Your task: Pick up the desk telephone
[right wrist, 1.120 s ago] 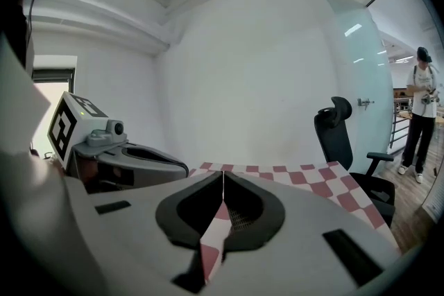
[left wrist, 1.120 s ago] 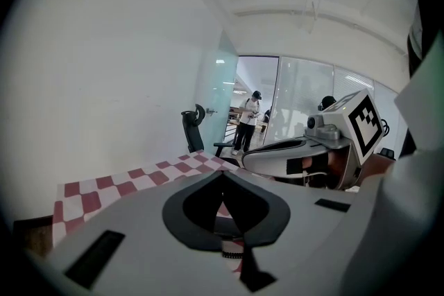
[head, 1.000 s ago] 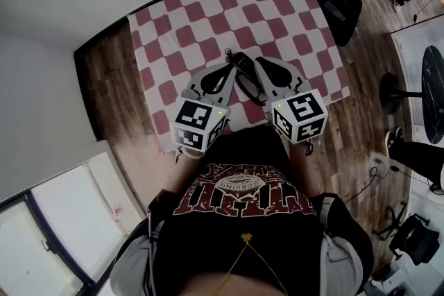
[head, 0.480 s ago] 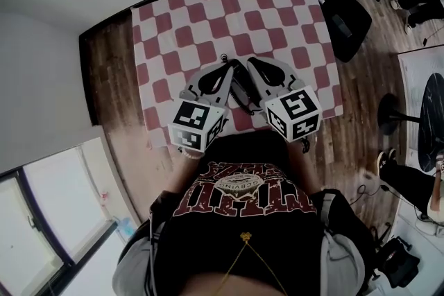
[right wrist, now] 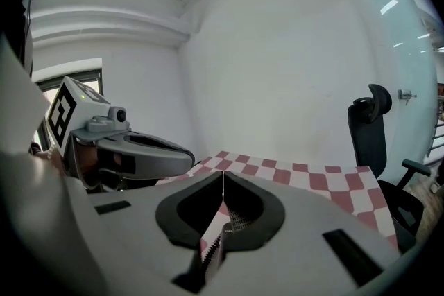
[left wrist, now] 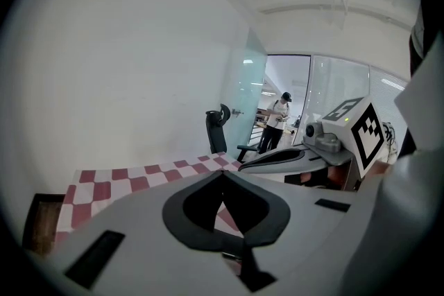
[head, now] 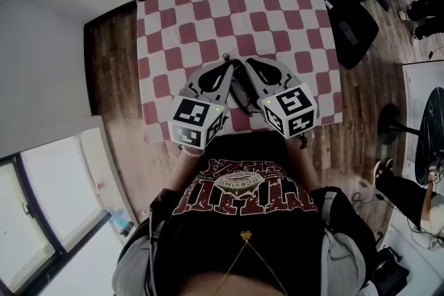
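Observation:
No desk telephone shows plainly in any view. A red-and-white checked cloth [head: 208, 17] covers the table. My left gripper [head: 229, 66] and right gripper [head: 248, 62] hover side by side over its near half, tips angled toward each other. A dark shape [head: 239, 90] lies between their bodies; what it is I cannot tell. In the left gripper view the left gripper [left wrist: 222, 172] has its jaws closed tip to tip with nothing between them. The right gripper [right wrist: 223, 174] is likewise shut and empty. Each gripper view shows the other gripper alongside, close by.
A black office chair [head: 347, 3] stands off the table's far right corner, also seen as the chair [right wrist: 371, 128] and the chair [left wrist: 218, 129]. White walls border the far and left sides. A person [left wrist: 277, 123] stands far off by glass partitions. Wooden floor [head: 111, 80] surrounds the table.
Both grippers drifted a little over the cloth and their tips now stand closer together. Both have stayed shut.

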### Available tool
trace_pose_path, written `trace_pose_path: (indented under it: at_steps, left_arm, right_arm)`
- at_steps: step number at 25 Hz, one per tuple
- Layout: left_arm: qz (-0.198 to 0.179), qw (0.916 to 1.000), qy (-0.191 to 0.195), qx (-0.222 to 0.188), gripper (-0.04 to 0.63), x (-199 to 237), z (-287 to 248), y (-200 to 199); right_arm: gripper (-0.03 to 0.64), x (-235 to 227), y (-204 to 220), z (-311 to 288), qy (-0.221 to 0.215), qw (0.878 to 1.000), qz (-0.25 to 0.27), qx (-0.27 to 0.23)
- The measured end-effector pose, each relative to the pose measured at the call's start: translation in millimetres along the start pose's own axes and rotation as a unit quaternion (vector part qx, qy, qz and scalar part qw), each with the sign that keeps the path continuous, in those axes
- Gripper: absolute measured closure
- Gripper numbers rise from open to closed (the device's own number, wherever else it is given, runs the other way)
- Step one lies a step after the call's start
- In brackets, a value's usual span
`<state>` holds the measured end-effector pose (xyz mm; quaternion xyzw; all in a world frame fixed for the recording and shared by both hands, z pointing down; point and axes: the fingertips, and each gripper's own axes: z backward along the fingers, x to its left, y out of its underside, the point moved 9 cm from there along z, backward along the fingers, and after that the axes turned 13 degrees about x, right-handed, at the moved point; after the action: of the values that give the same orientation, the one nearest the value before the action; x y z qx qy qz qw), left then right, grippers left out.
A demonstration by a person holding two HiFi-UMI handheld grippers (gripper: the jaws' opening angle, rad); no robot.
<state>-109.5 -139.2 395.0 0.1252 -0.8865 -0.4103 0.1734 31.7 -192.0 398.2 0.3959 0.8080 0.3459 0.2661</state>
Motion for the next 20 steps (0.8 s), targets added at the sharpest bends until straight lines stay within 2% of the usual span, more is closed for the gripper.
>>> trace_pose_path:
  at_steps: [13, 20]
  left_arm:
    - [0.002, 0.9999, -0.009, 0.007, 0.595, 6, -1, 0]
    - [0.004, 0.9999, -0.004, 0.009, 0.595, 6, -5, 2]
  right_arm:
    - [0.597, -5, 26, -28, -0.009, 0.999, -0.004, 0.054]
    - [0.597, -9, 51, -50, -0.001, 0.994, 0.005, 0.106]
